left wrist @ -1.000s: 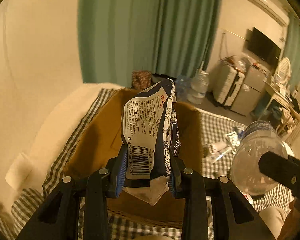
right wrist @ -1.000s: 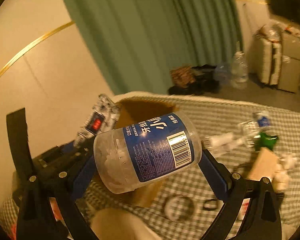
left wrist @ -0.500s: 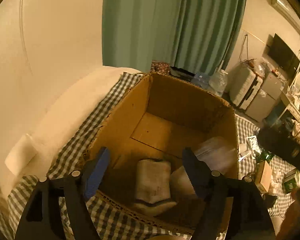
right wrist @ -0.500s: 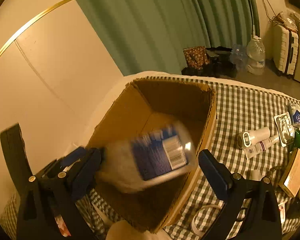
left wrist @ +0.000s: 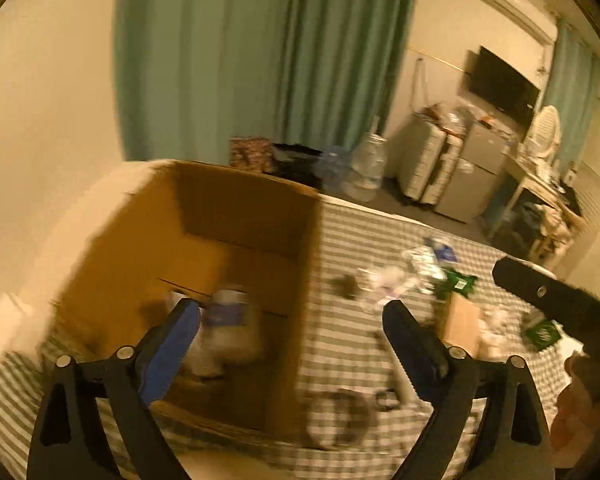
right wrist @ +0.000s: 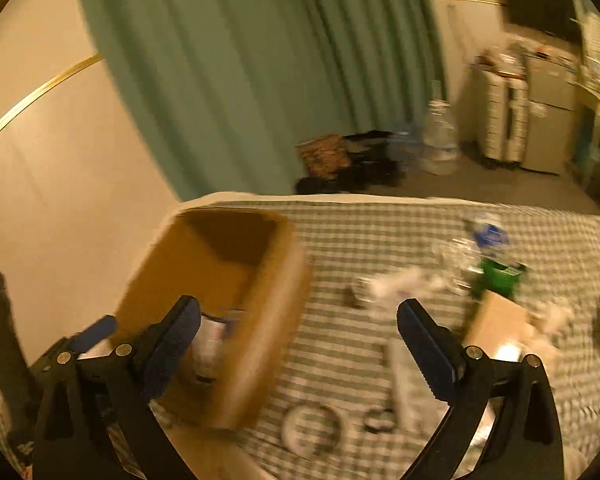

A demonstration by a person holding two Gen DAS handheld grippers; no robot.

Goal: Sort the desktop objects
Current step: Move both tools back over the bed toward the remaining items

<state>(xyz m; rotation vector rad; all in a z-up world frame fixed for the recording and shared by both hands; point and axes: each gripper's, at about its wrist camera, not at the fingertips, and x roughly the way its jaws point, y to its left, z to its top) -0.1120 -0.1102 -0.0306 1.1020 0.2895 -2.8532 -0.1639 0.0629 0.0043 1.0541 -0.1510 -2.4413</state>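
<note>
Left wrist view shows your left gripper (left wrist: 292, 332) with its blue-padded fingers spread wide and nothing between them, hanging over the near right corner of the open cardboard box (left wrist: 228, 216) on the green-checked cloth (left wrist: 352, 240). Inside the box, low on the near side, lies the clear plastic bottle with the blue label (left wrist: 230, 320), blurred, with something pale beside it that you cannot make out. To the right of the box, loose items are scattered on the cloth: a green packet (left wrist: 458, 282), a small brown carton (left wrist: 462, 326) and a ring-shaped object (left wrist: 340, 416) near you. In the right wrist view, your right gripper (right wrist: 298, 336) is likewise spread and empty, poised over the cloth just right of the box (right wrist: 236, 280), where the bottle (right wrist: 214, 336) rests at the bottom. Both views are smeared by motion.
</note>
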